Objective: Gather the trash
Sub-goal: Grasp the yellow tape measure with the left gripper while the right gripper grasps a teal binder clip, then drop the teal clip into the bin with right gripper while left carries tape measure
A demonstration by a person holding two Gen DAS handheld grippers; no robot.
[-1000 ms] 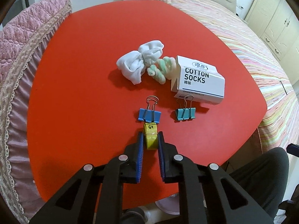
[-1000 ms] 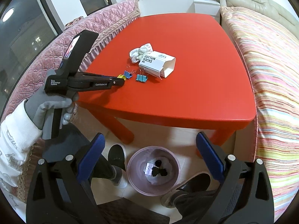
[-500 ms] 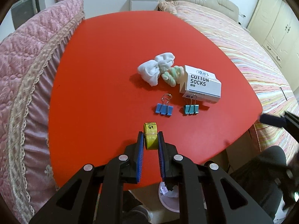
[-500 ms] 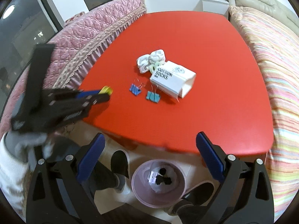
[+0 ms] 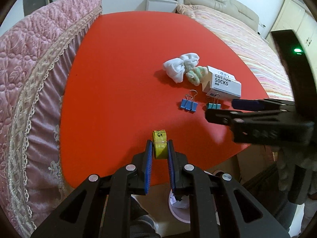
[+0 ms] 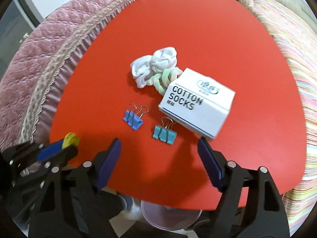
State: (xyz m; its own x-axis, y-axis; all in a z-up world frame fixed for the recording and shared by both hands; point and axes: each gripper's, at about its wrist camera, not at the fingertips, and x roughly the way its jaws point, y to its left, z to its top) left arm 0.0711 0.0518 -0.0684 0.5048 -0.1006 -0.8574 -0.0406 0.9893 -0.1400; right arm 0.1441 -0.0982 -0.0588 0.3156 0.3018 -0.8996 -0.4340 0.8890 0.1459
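Left wrist view: your left gripper (image 5: 160,148) points steeply down over the near edge of the red table (image 5: 122,75), and its blue pads are clamped on the yellow tape-measure roll (image 5: 159,143), which stands clear of the tabletop between them. Below the fingers, past the table edge, part of the pink bin (image 5: 179,206) on the floor shows, with white scraps in it. Your right gripper (image 5: 233,107) reaches in from the right of this view, blurred, its fingers lying roughly level across the picture with their tips just beside the teal binder clip (image 5: 213,105).

From the right wrist view, your right gripper (image 6: 159,150) also tilts steeply down at the table. Its jaws are closing but the pads touch nothing; the teal binder clip (image 6: 164,135) lies on the table between and just ahead of the fingertips. The blue binder clip (image 6: 133,119) sits just left of it, apart. The white cotton-socks box (image 6: 196,107) lies just beyond the teal clip, with its open end towards the right finger. Against the box's far side rest the green-striped sock roll (image 6: 164,78) and the white sock bundle (image 6: 154,65), touching each other. Your left gripper (image 6: 65,146) shows at the lower left, blurred, with the yellow roll at its tips
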